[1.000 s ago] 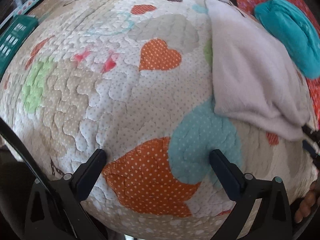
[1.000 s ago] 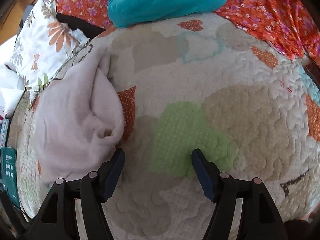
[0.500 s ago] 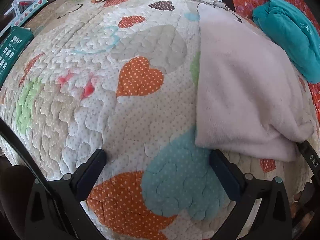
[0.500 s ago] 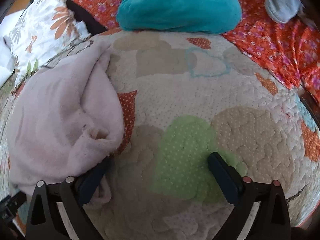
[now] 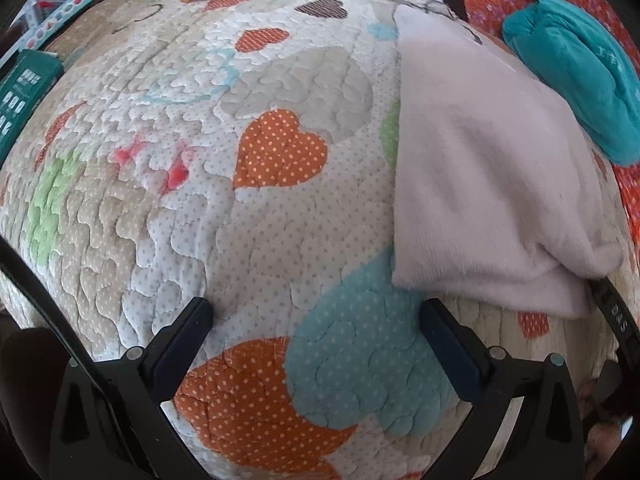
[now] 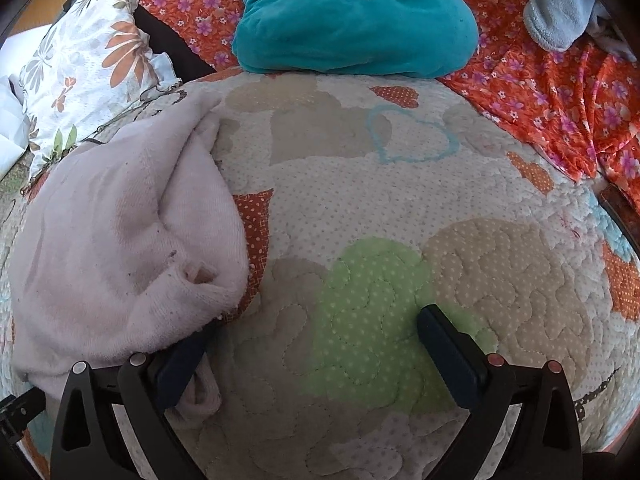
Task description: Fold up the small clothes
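Observation:
A pale pink fleece garment (image 5: 488, 184) lies folded on the heart-patterned quilt (image 5: 256, 240), to the right of my left gripper (image 5: 316, 312). That gripper is open over bare quilt, its right fingertip just short of the garment's near corner. In the right wrist view the same garment (image 6: 120, 248) lies bunched at the left. Its near edge drapes over the left finger (image 6: 180, 364) of my right gripper (image 6: 316, 324). The right gripper is open wide, with only quilt between its jaws.
A folded teal garment (image 6: 352, 20) lies at the quilt's far edge on an orange floral sheet (image 6: 560, 100). A grey-blue fleece item (image 6: 556, 4) sits far right, a leaf-print pillow (image 6: 88, 72) far left. A teal box (image 5: 20, 96) lies beside the quilt.
My right gripper's jaws have spread wide, and it has moved nearer to the pink garment, whose edge now lies over its left finger. In the left wrist view the garment sits closer and larger.

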### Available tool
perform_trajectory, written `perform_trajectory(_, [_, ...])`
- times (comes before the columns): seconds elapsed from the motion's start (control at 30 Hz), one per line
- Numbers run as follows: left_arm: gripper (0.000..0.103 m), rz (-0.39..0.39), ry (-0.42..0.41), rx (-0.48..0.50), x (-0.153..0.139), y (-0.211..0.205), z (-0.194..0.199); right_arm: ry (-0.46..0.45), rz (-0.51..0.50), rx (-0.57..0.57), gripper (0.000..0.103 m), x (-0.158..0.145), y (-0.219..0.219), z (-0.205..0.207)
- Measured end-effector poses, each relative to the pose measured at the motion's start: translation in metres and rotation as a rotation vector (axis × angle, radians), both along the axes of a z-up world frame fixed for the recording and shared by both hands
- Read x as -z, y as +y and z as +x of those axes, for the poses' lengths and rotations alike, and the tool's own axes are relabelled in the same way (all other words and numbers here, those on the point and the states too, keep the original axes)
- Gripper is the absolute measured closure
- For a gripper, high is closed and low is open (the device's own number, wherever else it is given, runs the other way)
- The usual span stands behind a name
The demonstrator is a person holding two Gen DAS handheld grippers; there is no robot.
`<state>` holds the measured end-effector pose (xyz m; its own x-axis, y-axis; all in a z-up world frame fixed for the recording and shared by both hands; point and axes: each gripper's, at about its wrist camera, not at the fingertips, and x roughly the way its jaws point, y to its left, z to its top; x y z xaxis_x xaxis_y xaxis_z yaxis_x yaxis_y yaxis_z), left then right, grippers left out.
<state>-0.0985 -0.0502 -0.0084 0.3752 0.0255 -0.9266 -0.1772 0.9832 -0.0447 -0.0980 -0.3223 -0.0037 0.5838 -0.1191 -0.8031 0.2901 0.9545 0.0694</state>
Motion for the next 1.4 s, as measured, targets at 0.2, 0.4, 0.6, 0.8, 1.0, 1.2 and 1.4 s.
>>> perform_trajectory(0.2, [0.0, -0.005, 0.001, 0.054, -0.001, 0.0, -0.008, 0.007, -0.004, 0.07, 0.019, -0.031, -0.016, -0.015])
perform_trajectory(0.4, [0.0, 0.009, -0.034, 0.05, -0.001, -0.003, -0.012, -0.075, 0.11, -0.088, 0.051, -0.075, 0.004, -0.004])
perform_trajectory(0.6, [0.0, 0.005, -0.051, 0.091, -0.002, -0.003, -0.027, 0.155, 0.233, -0.314, 0.052, -0.024, 0.055, 0.03])
perform_trajectory(0.8, [0.0, 0.01, -0.073, 0.11, -0.003, -0.009, -0.033, 0.111, 0.029, -0.335, 0.052, -0.046, 0.071, -0.007])
perform_trajectory(1.0, [0.0, 0.015, -0.085, 0.112, -0.003, -0.011, -0.036, 0.037, 0.11, -0.365, 0.051, -0.067, 0.073, -0.002])
perform_trajectory(1.2, [0.0, 0.01, -0.071, 0.124, -0.005, -0.011, -0.038, 0.112, 0.057, -0.383, 0.043, -0.029, 0.084, 0.006])
perform_trajectory(1.4, [0.0, 0.028, -0.078, 0.099, -0.005, -0.015, -0.04, 0.061, -0.036, -0.35, 0.042, -0.035, 0.072, -0.033])
